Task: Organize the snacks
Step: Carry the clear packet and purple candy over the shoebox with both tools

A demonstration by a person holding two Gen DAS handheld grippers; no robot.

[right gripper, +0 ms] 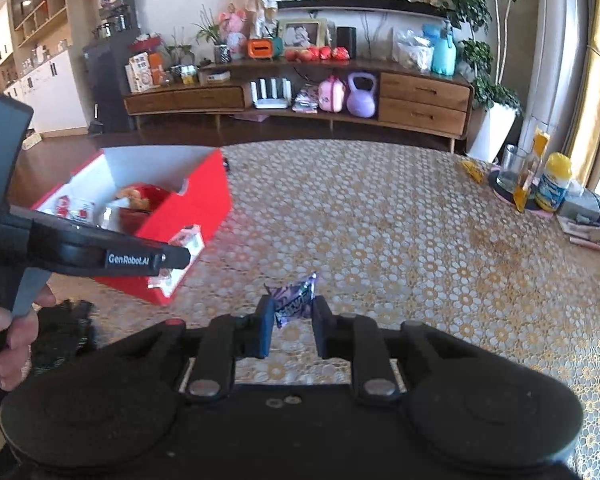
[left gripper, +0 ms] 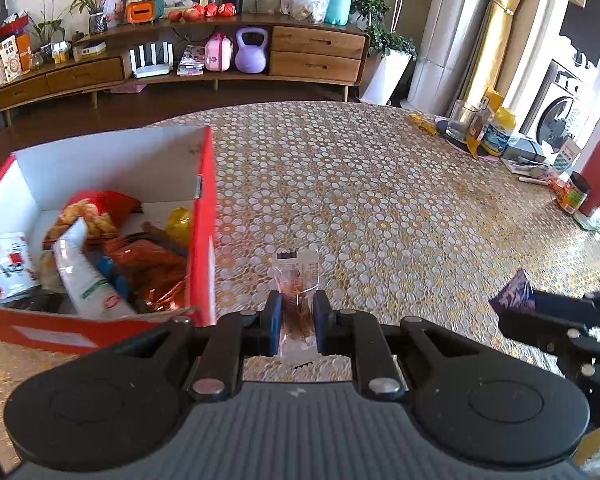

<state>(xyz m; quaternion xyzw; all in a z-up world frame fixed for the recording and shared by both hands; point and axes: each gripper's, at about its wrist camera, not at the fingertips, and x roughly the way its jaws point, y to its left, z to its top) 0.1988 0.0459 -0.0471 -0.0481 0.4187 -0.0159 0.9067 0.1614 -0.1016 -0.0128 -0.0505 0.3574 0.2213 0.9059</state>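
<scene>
Step in hand: both grippers carry a snack above the table, heading for the red box (left gripper: 206, 216) at its left edge.
Left gripper (left gripper: 297, 312): jaws nearly closed, clamping a clear packet (left gripper: 298, 280) with an orange-brown snack inside.
Right gripper (right gripper: 293, 320): jaws narrow, pinching a purple wrapper (right gripper: 294, 298).
Box: open, already holding several snack bags.
Next move: swing each gripper over the box opening, then release.
Writing: "GenRobot.AI" on the left gripper's side; packet print unreadable.
</scene>
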